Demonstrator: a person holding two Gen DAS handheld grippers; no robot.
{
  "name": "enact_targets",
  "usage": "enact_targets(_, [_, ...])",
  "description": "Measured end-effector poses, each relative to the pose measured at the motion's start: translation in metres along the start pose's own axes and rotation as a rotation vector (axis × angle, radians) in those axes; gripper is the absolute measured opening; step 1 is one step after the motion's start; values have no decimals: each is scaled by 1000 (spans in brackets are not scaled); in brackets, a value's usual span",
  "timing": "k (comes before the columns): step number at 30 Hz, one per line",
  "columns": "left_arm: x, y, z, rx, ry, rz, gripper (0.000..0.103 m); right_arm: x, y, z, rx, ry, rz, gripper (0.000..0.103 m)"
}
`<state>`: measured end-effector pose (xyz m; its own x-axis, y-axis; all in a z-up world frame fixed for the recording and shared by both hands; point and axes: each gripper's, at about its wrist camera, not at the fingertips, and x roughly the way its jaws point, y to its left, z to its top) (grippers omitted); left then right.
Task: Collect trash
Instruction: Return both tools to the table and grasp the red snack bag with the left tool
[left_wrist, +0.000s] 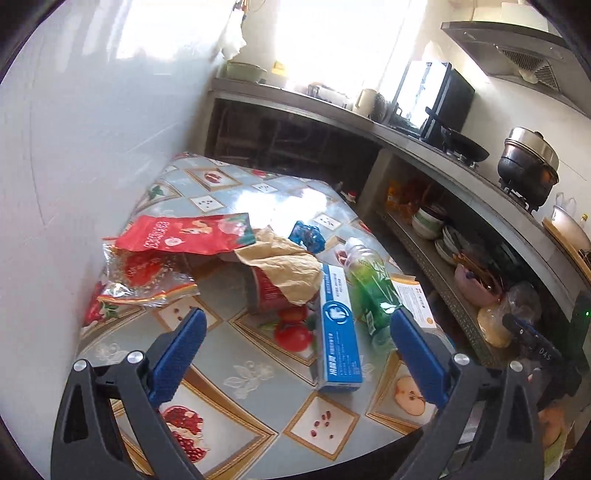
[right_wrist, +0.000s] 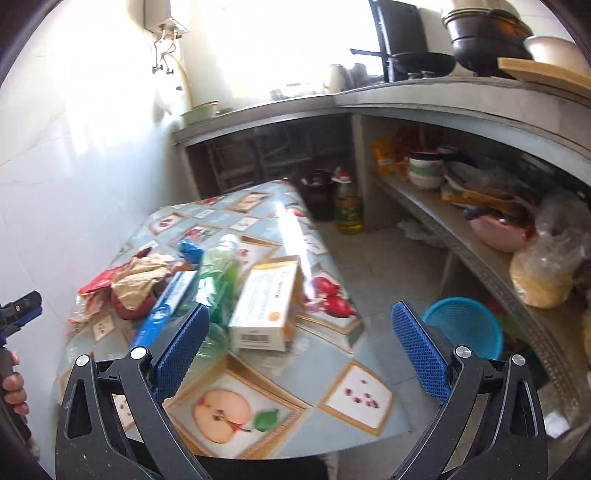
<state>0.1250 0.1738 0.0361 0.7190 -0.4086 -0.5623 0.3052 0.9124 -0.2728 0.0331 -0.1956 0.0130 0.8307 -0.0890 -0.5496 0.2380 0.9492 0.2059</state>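
left gripper (left_wrist: 298, 325) spread wide, nothing between the blue pads. beyond the left finger (left_wrist: 177, 354): clear crinkled wrapper (left_wrist: 147, 277) and red snack bag (left_wrist: 184, 232). ahead between the fingers: brown paper (left_wrist: 284, 266) over a red can (left_wrist: 269, 291), blue-and-white box (left_wrist: 338, 328) lying lengthwise. just beyond the right finger (left_wrist: 417, 354): green bottle (left_wrist: 373, 284) on its side.

right gripper (right_wrist: 301, 321) likewise spread and empty. just past its left finger (right_wrist: 181, 354): the green bottle and white-and-orange box (right_wrist: 266, 306). behind its right finger (right_wrist: 421, 354), off the table (right_wrist: 295, 417): blue basket (right_wrist: 465, 325) on the floor.

near table (left_wrist: 258, 413) clear, trash pile (left_wrist: 284, 273) beyond
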Motion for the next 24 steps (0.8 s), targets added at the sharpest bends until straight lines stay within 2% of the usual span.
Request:
enact_targets(5, [2, 23, -1, 75, -44, 136, 97, 19, 42, 6, -21, 33, 152, 95])
enact_targets(8, [11, 30, -4, 153, -77, 240, 97, 30, 69, 6, -54, 51, 196, 95])
enact_targets(14, [59, 29, -4, 444, -84, 408, 97, 46, 100, 8, -126, 94, 248, 95])
enact_targets(15, [71, 30, -2, 485, -79, 432, 93, 50, 103, 8, -133, 100, 250, 95])
enact_targets(17, [94, 34, 6, 517, -43, 429, 87, 56, 109, 10, -141, 107, 256, 95])
enact_targets(19, [118, 43, 18, 516, 2, 431, 77, 61, 113, 10, -144, 115, 263, 95])
enact_targets(24, [176, 62, 34, 594, 130, 482, 69, 74, 124, 12, -154, 149, 294, 94])
